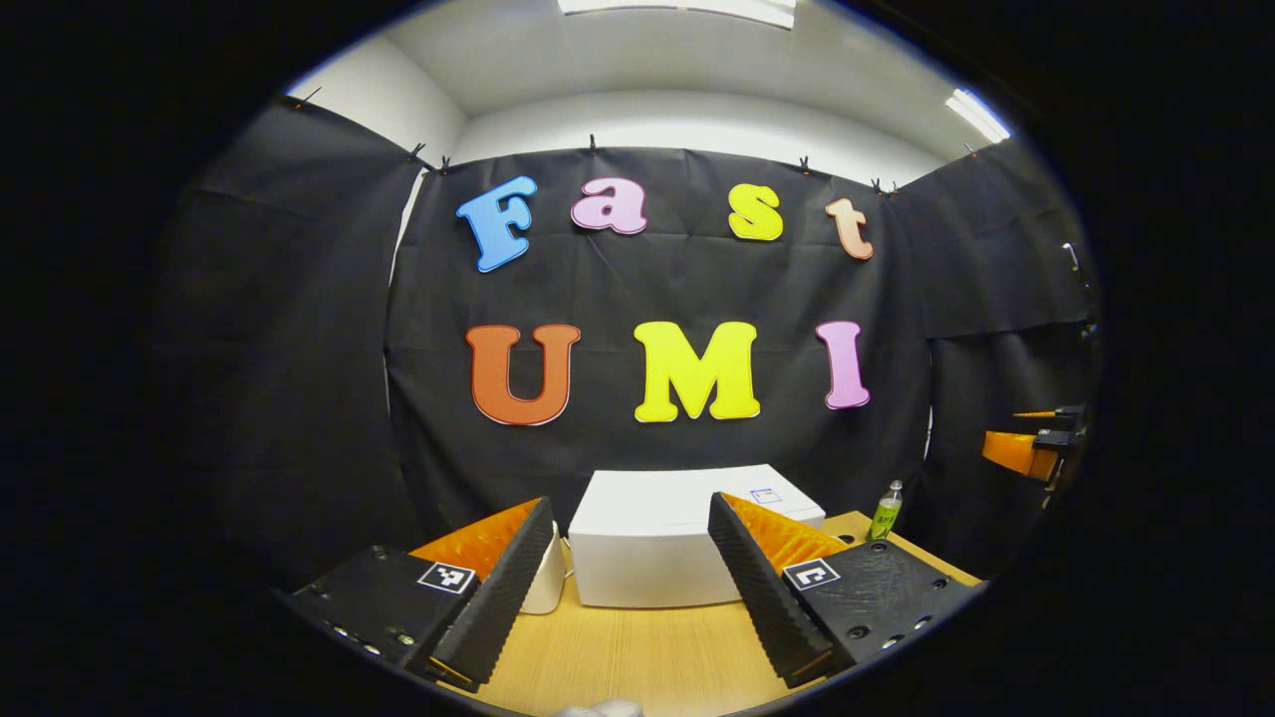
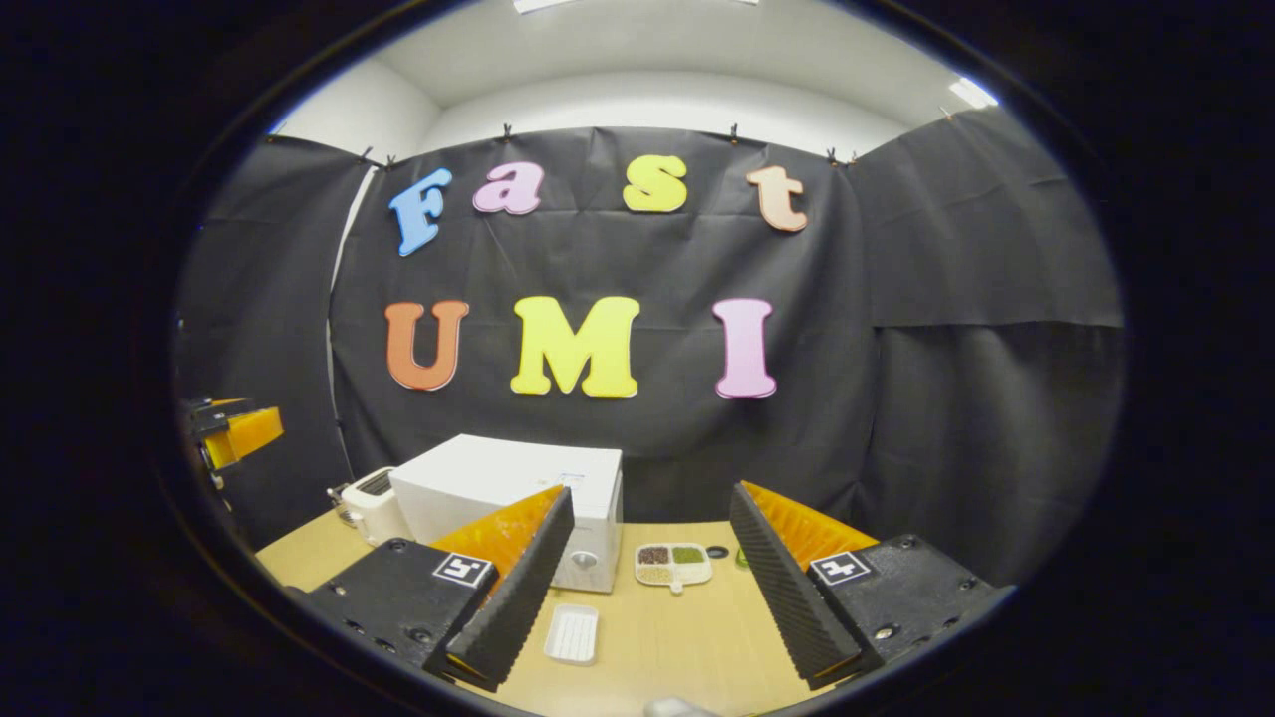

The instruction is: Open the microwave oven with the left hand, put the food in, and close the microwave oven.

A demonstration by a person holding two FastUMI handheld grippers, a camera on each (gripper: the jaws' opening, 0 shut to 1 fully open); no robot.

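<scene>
1. The left gripper view looks forward and level from above the near edge of the table, facing the microwave oven squarely, fairly near.
2. The right gripper view looks from farther right, with the microwave oven left of centre and farther off.
3. Both views share the table, the microwave oven and the booth's back wall.

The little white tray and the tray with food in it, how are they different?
The white tray looks empty, while the food tray holds dark, green and pale food in separate compartments. The white tray lies nearer the camera, in front of the microwave; the food tray lies farther back, to the microwave's right. The white tray has a ribbed floor; the food tray is divided. Both lie flat on the wooden table, untouched.
</scene>
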